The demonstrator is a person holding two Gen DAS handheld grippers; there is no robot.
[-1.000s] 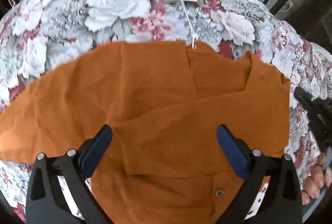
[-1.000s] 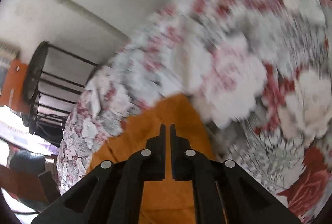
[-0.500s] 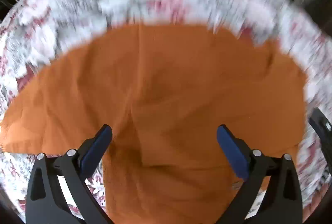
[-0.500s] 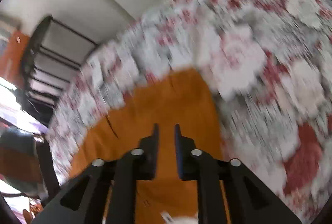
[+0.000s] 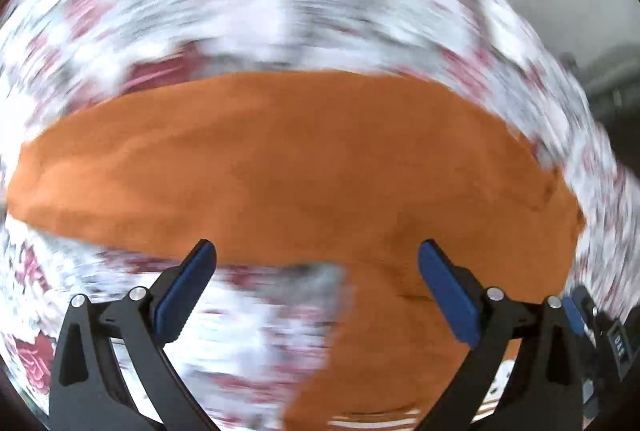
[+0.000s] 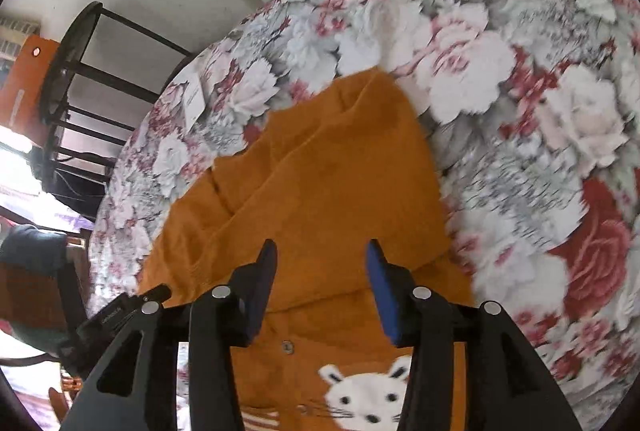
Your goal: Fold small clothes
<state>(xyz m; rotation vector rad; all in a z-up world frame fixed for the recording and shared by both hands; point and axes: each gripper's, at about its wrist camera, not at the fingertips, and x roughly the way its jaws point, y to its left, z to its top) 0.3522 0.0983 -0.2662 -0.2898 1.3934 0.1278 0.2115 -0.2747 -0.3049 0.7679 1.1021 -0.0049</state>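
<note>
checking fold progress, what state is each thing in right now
orange garment: lying on the table, one sleeve folded over its front
left gripper: open, holding nothing
right gripper: jaws opening, no cloth pinched between them
floral tablecloth: spread flat under the garment
paper tag: lying flat on the cloth
</note>
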